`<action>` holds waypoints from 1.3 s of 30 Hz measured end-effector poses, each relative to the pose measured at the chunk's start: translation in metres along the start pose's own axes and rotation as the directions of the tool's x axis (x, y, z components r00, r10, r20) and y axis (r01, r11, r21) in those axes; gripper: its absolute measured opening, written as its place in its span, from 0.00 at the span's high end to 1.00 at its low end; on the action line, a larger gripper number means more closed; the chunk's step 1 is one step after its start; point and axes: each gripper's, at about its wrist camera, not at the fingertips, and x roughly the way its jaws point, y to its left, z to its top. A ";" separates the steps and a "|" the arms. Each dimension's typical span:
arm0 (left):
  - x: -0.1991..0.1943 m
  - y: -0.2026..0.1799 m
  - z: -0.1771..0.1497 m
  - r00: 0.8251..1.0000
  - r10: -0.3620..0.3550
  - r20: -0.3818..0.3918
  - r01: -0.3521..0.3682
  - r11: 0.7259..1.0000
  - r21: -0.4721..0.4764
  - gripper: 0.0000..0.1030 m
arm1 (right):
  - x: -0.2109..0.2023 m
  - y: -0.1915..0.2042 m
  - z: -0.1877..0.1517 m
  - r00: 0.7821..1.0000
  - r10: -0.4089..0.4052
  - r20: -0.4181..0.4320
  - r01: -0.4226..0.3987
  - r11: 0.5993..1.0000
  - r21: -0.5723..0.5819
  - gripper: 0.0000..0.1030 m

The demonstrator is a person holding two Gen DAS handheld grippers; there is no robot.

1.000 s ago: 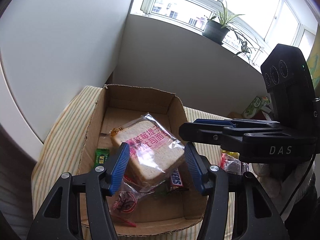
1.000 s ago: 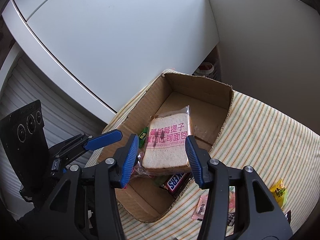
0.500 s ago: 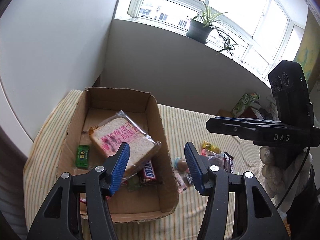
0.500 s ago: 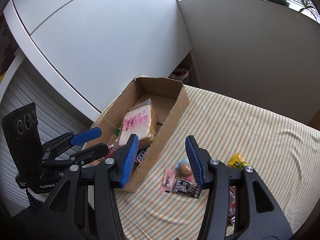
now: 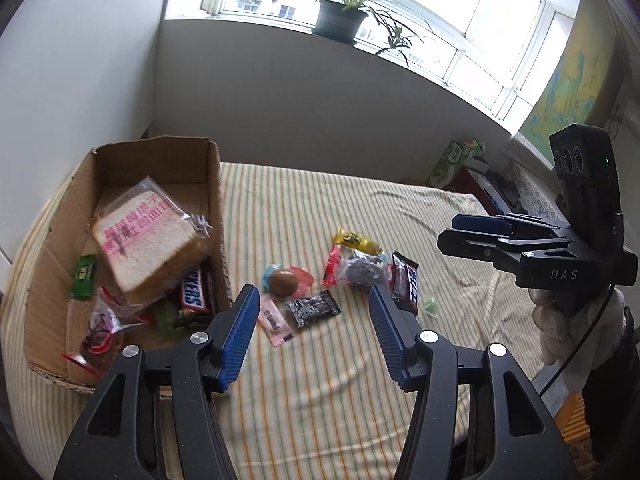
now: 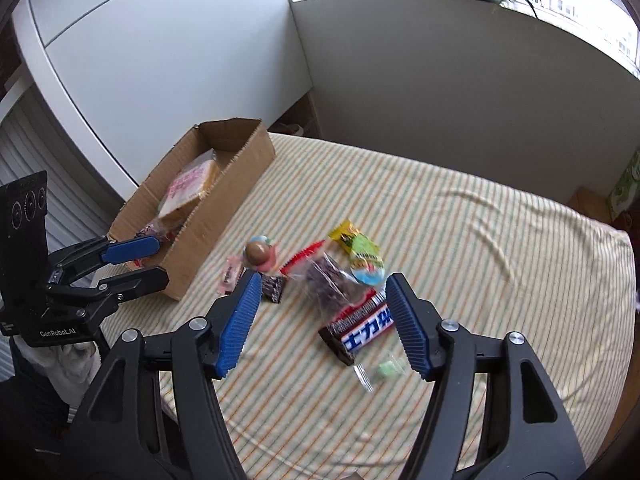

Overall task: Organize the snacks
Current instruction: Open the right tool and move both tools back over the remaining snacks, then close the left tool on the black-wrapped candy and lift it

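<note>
A cardboard box (image 5: 216, 184) (image 6: 240, 184) stands at the table's left and holds a bagged bread slice (image 5: 144, 236), a Snickers bar (image 5: 194, 294), a green sachet (image 5: 84, 270) and a clear packet (image 5: 100, 332). Loose snacks lie on the striped cloth to its right: a pink sachet (image 5: 274, 320), a black packet (image 5: 314, 308), a round chocolate (image 5: 284, 282) (image 6: 256, 252), a yellow packet (image 5: 354, 240) (image 6: 356, 244), a clear bag of dark pieces (image 6: 328, 284), a dark bar (image 5: 406, 282) (image 6: 360, 330) and a green candy (image 6: 386, 370). My left gripper (image 5: 312, 338) is open and empty above the loose snacks. My right gripper (image 6: 322, 322) is open and empty above the dark bar.
The striped cloth (image 6: 480, 240) covers the table. A grey wall and a windowsill with a potted plant (image 5: 344, 16) stand behind. A green carton (image 5: 452, 158) and clutter sit at the far right. A white cabinet (image 6: 160, 60) is behind the box.
Both grippers have swung right, away from above the box to above the loose snacks on the cloth. Both stay open and empty.
</note>
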 end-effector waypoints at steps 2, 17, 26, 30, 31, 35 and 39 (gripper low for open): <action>0.006 -0.006 -0.005 1.000 -0.012 -0.018 0.012 1.000 0.007 0.47 | 0.002 -0.011 -0.011 1.000 -0.027 -0.007 0.027 0.999 0.024 0.35; 0.061 -0.031 -0.027 0.989 0.056 -0.140 -0.044 0.996 0.083 0.47 | 0.030 -0.033 -0.060 0.997 -0.031 -0.075 0.034 0.999 0.042 0.38; 0.091 -0.030 -0.005 0.983 0.086 -0.161 -0.075 0.994 0.074 0.47 | 0.033 -0.039 -0.062 0.997 0.004 -0.080 -0.002 1.000 0.031 0.48; 0.101 -0.029 -0.002 0.979 0.085 -0.186 -0.075 0.995 0.064 0.47 | 0.036 -0.050 -0.062 0.997 0.022 -0.079 -0.017 0.998 0.056 0.49; 0.104 -0.027 -0.002 0.977 0.083 -0.194 -0.073 0.996 0.059 0.47 | 0.036 -0.051 -0.062 0.996 0.027 -0.079 -0.022 0.998 0.060 0.49; 0.118 -0.024 0.001 0.972 0.109 -0.207 -0.098 0.993 0.063 0.47 | 0.039 -0.053 -0.063 0.996 0.034 -0.087 -0.029 0.998 0.059 0.49; 0.118 -0.024 -0.002 0.972 0.103 -0.209 -0.090 0.994 0.069 0.47 | 0.044 -0.054 -0.064 0.995 0.039 -0.095 -0.033 0.998 0.060 0.50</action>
